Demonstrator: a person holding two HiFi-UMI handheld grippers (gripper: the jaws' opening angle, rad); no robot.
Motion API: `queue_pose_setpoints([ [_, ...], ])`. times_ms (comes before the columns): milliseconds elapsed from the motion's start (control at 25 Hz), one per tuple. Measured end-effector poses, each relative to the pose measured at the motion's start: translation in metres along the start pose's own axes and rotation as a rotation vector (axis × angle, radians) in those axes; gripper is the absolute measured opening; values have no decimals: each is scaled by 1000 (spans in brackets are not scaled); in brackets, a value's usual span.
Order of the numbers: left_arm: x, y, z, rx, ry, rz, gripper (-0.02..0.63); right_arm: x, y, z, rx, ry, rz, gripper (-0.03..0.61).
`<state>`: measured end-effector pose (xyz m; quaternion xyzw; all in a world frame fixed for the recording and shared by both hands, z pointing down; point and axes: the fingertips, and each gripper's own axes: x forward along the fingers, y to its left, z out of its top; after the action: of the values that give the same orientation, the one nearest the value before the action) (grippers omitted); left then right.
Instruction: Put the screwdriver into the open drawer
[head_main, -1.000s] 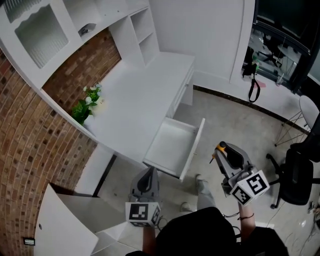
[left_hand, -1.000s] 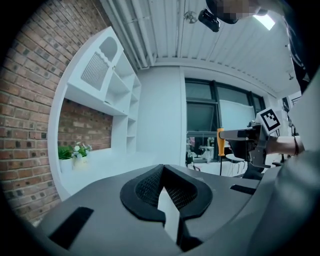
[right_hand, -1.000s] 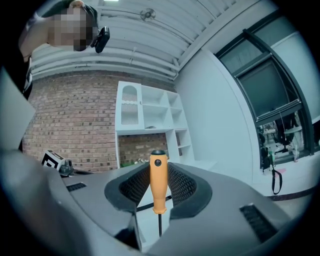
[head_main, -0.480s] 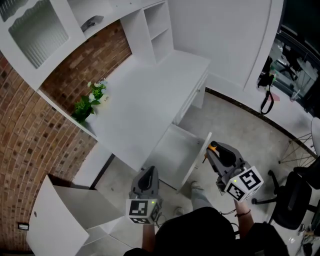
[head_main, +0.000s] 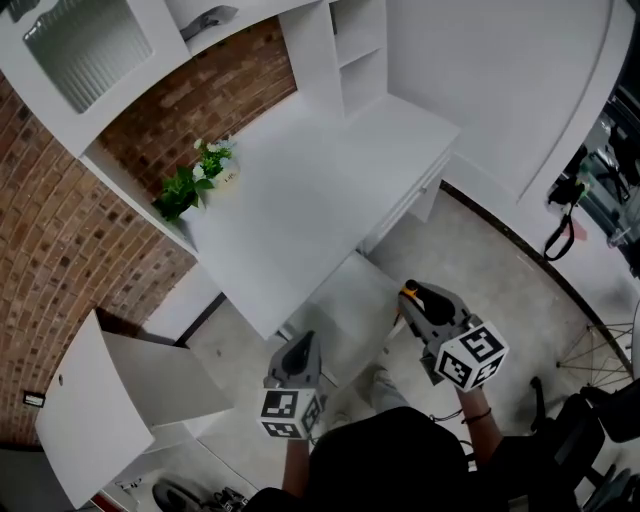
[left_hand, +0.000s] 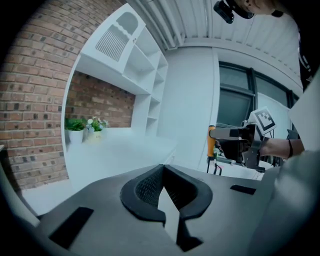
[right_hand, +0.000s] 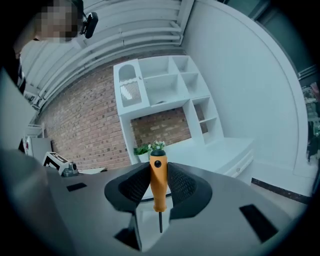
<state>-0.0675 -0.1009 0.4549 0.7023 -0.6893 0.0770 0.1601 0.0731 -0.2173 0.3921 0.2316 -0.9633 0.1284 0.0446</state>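
screwdriver stood upright, its orange handle clamped between the jaws of the right claw, shaft pointing down, held by the front of the open drawer. left claw was closed on nothing, tips together, near the drawer's other corner. beyond lay the white tabletop with a potted plant.

My screwdriver had a smooth, faintly glossy orange plastic handle and a thin dark metal shaft. The right gripper was matt grey, its pads black and finely ribbed. Desk and drawer looked smooth white-painted; the brick wall was rough red
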Motion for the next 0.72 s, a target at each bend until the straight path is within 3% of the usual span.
queue_pose_setpoints([
  [440,39,9,-50,-132,105,104,9,73,-26,-67,-51,264,172,112],
  [720,64,33,-89,-212,188,101,8,120,-26,-134,-117,475,246,112],
])
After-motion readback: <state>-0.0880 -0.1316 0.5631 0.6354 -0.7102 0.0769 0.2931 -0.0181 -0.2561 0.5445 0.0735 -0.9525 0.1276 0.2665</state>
